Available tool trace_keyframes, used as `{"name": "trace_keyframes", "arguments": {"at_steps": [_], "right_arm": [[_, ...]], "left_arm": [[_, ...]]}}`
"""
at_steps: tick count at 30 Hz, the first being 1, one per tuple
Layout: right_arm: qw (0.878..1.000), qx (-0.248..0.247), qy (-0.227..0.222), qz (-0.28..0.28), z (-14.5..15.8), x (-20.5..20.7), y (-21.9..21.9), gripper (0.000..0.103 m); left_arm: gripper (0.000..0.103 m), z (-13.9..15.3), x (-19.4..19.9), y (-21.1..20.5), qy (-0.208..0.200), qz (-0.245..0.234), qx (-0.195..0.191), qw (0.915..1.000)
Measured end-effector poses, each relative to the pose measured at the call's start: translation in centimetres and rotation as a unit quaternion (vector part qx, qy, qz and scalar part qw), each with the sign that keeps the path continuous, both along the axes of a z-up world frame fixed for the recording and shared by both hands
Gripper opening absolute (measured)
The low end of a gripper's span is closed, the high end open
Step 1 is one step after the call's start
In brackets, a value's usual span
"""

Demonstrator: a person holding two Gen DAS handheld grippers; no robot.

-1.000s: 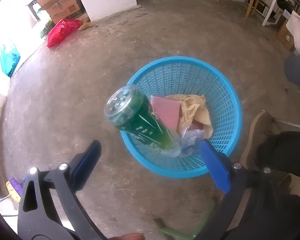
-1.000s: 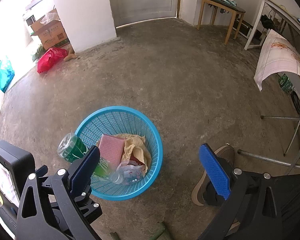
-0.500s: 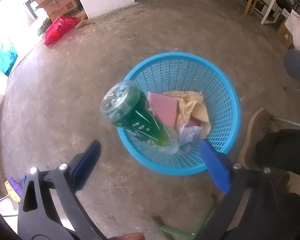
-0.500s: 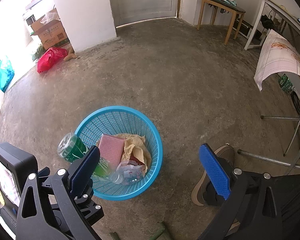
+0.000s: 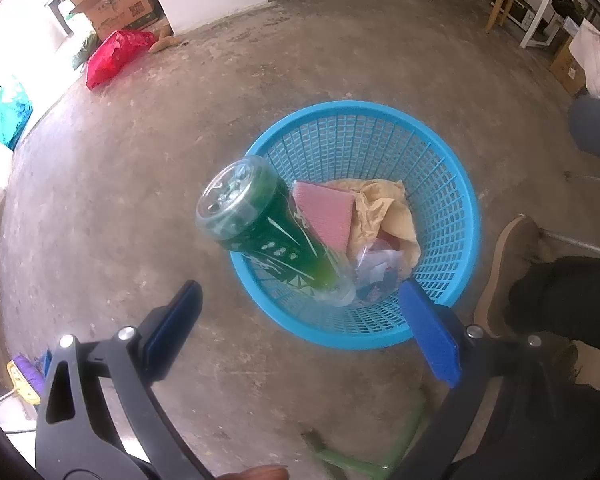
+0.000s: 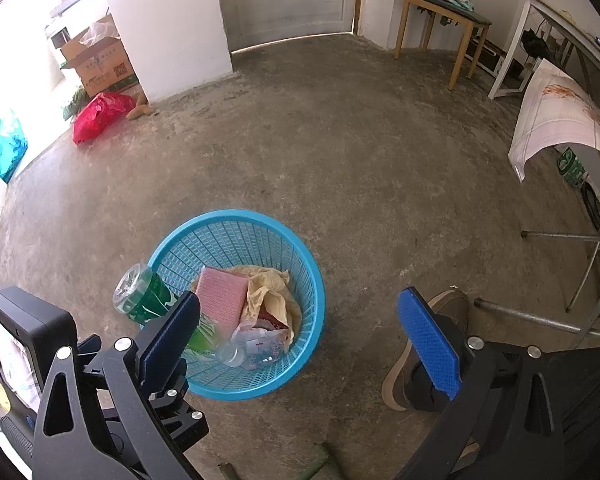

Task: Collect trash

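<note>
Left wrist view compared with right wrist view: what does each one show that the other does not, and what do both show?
Only the left wrist view shows the purple-bristled brush on the floor. Only the right wrist view shows the grey door, the wooden chair and the left hand-held gripper's screen. Both show the blue basket holding the green bottle, pink sponge and crumpled brown paper, plus the red bag.

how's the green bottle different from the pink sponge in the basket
The green bottle is a tall clear cylinder, propped with its base sticking out over the basket rim; the pink sponge is a flat opaque rectangle lying wholly inside. Both lean on the other trash.
</note>
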State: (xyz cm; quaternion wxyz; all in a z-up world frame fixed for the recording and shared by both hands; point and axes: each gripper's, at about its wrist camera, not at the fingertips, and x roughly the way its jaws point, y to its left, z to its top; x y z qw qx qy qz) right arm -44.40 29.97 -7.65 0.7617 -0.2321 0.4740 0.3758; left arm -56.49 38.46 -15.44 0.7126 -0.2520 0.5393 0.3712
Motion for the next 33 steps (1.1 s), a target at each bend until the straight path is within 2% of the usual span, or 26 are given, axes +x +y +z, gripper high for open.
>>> {"name": "trace_keyframes", "arguments": {"at_steps": [33], "right_arm": [[1.000, -0.007, 0.005, -0.001, -0.35, 0.15, 0.12, 0.097]], "left_arm": [[0.095, -0.38, -0.46, -0.02, -0.003, 0.000, -0.002, 1.0000]]}}
